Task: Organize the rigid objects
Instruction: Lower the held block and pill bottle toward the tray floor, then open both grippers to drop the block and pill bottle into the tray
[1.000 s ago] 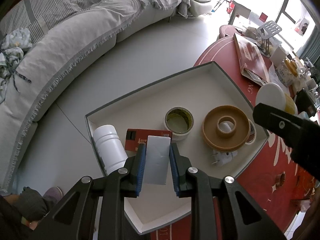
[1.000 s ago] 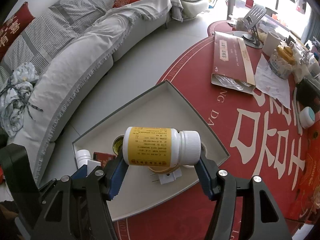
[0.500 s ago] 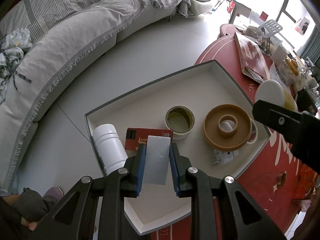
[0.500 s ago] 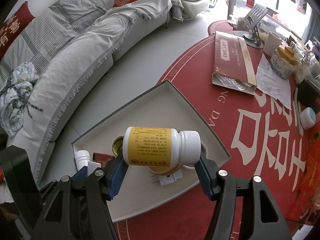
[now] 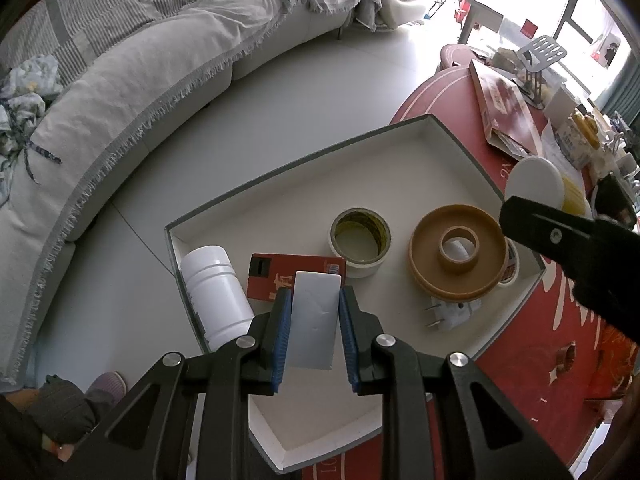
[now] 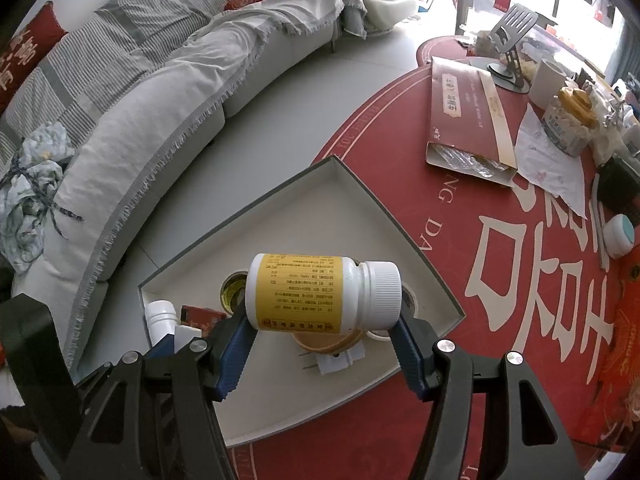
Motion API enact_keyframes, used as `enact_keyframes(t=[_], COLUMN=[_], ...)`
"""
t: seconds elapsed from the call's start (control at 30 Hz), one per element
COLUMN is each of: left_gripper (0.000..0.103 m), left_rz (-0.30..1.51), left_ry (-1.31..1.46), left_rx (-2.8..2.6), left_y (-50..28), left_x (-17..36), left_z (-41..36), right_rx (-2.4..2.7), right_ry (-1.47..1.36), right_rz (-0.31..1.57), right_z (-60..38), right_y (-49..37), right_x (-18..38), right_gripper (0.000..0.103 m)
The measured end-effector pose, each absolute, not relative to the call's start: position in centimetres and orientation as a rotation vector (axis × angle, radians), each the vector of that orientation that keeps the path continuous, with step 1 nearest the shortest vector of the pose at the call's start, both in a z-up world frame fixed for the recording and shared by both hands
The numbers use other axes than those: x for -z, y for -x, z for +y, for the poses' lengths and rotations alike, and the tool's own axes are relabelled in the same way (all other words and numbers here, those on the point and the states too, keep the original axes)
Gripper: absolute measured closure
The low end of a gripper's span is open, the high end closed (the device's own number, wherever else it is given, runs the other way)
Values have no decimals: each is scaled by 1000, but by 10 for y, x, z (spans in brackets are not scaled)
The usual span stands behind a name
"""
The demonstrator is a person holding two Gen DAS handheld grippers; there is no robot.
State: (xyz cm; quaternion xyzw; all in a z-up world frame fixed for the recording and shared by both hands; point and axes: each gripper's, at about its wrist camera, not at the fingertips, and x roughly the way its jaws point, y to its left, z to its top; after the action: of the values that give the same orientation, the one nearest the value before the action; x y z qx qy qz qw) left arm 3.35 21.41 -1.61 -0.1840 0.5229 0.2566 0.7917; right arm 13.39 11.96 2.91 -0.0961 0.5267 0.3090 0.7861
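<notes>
At the left end of the grey-rimmed tray (image 5: 256, 178), a plain white bottle (image 5: 216, 292) lies on its side, touching a red box (image 5: 280, 272). Above these hover the left tongs (image 5: 314, 320), clenched on a flat white block (image 5: 314, 320). Further right in the tray sit a roll of pale tape (image 5: 360, 242), a wide brown tape roll (image 5: 458, 252) and a white plug adapter (image 5: 452, 314). Over that end the right tongs (image 6: 322, 328) grip a yellow-labelled pill bottle (image 6: 320, 292) crosswise, cap to the right. Sorting looks well advanced: five items are in, two are carried, not yet set down. On the red table (image 6: 500, 280) a small teal-lidded jar (image 6: 618, 236) may be left.
</notes>
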Motion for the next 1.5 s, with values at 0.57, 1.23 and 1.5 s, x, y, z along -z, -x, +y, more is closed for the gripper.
enact_keyframes(t=[0.57, 1.23, 1.5], left_gripper=[78, 77, 77], left_rz=[1158, 1180, 1178], left_ry=[398, 400, 382], left_rx=[-544, -541, -545], left_y=[-41, -50, -54], left_x=[30, 40, 43], left_z=[216, 218, 218], right_rx=[-665, -658, -657], right_ry=[239, 266, 289], right_rz=[1158, 1173, 1174], right_z=[133, 147, 156], right_y=[-144, -158, -163], right_x=[-12, 3, 10], right_gripper=[38, 38, 38])
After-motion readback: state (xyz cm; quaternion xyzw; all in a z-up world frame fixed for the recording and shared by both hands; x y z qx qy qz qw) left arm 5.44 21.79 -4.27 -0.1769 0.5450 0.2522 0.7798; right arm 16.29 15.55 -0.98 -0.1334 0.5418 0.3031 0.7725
